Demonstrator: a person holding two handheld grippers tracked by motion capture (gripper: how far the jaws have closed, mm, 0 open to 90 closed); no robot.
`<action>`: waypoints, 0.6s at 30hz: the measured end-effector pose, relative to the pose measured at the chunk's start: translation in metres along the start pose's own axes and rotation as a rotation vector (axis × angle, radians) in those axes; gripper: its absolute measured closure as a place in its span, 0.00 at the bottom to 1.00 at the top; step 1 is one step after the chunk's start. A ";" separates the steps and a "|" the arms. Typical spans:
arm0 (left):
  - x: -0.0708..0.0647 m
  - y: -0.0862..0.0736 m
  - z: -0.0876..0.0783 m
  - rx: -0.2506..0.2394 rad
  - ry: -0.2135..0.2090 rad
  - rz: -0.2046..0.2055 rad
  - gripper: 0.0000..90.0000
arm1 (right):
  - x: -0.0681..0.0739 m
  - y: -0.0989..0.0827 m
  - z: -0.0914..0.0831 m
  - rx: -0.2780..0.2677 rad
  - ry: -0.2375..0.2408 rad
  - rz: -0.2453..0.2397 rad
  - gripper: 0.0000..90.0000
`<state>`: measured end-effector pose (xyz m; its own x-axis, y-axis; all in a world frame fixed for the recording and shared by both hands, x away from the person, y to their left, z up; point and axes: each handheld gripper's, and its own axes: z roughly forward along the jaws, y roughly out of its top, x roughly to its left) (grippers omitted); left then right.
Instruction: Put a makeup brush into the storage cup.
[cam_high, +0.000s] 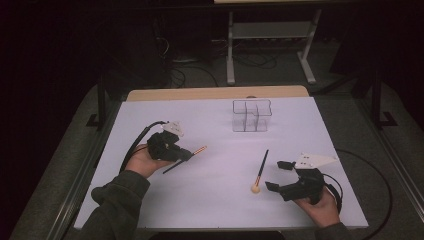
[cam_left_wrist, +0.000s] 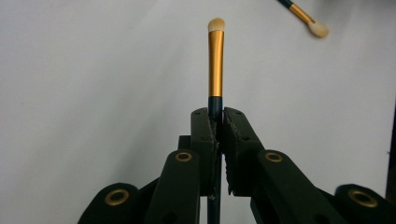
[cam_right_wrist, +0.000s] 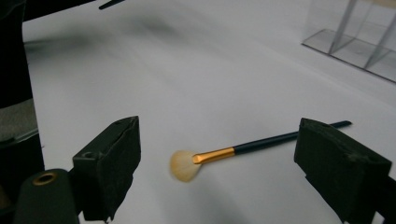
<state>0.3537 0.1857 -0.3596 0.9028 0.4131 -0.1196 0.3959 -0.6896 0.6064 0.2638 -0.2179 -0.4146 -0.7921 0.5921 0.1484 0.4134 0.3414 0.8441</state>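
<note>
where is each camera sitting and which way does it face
High view: above the person's side, facing forward and down on the white table; both forearms, hands, left tongs and right tongs show.
Left gripper view: on the left tongs, looking along jaws shut on a small brush.
Right gripper view: on the right tongs, looking between open jaws at the fan brush.
Shared: the fan brush and clear organizer show from above and from the right.
</note>
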 end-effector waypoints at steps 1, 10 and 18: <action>0.000 0.000 0.000 0.000 0.000 0.000 0.92 | 0.002 0.002 0.002 0.005 0.005 -0.012 0.15; -0.019 0.001 -0.002 -0.050 -0.040 0.054 0.92 | 0.012 0.018 0.012 0.010 0.052 -0.050 0.15; -0.034 0.005 -0.003 -0.104 -0.065 0.086 0.92 | 0.012 0.030 0.023 0.013 0.090 -0.042 0.15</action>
<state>0.3242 0.1705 -0.3500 0.9430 0.3134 -0.1118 0.2997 -0.6543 0.6943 0.2766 -0.1835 -0.3997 -0.8458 0.5093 0.1587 0.3840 0.3747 0.8439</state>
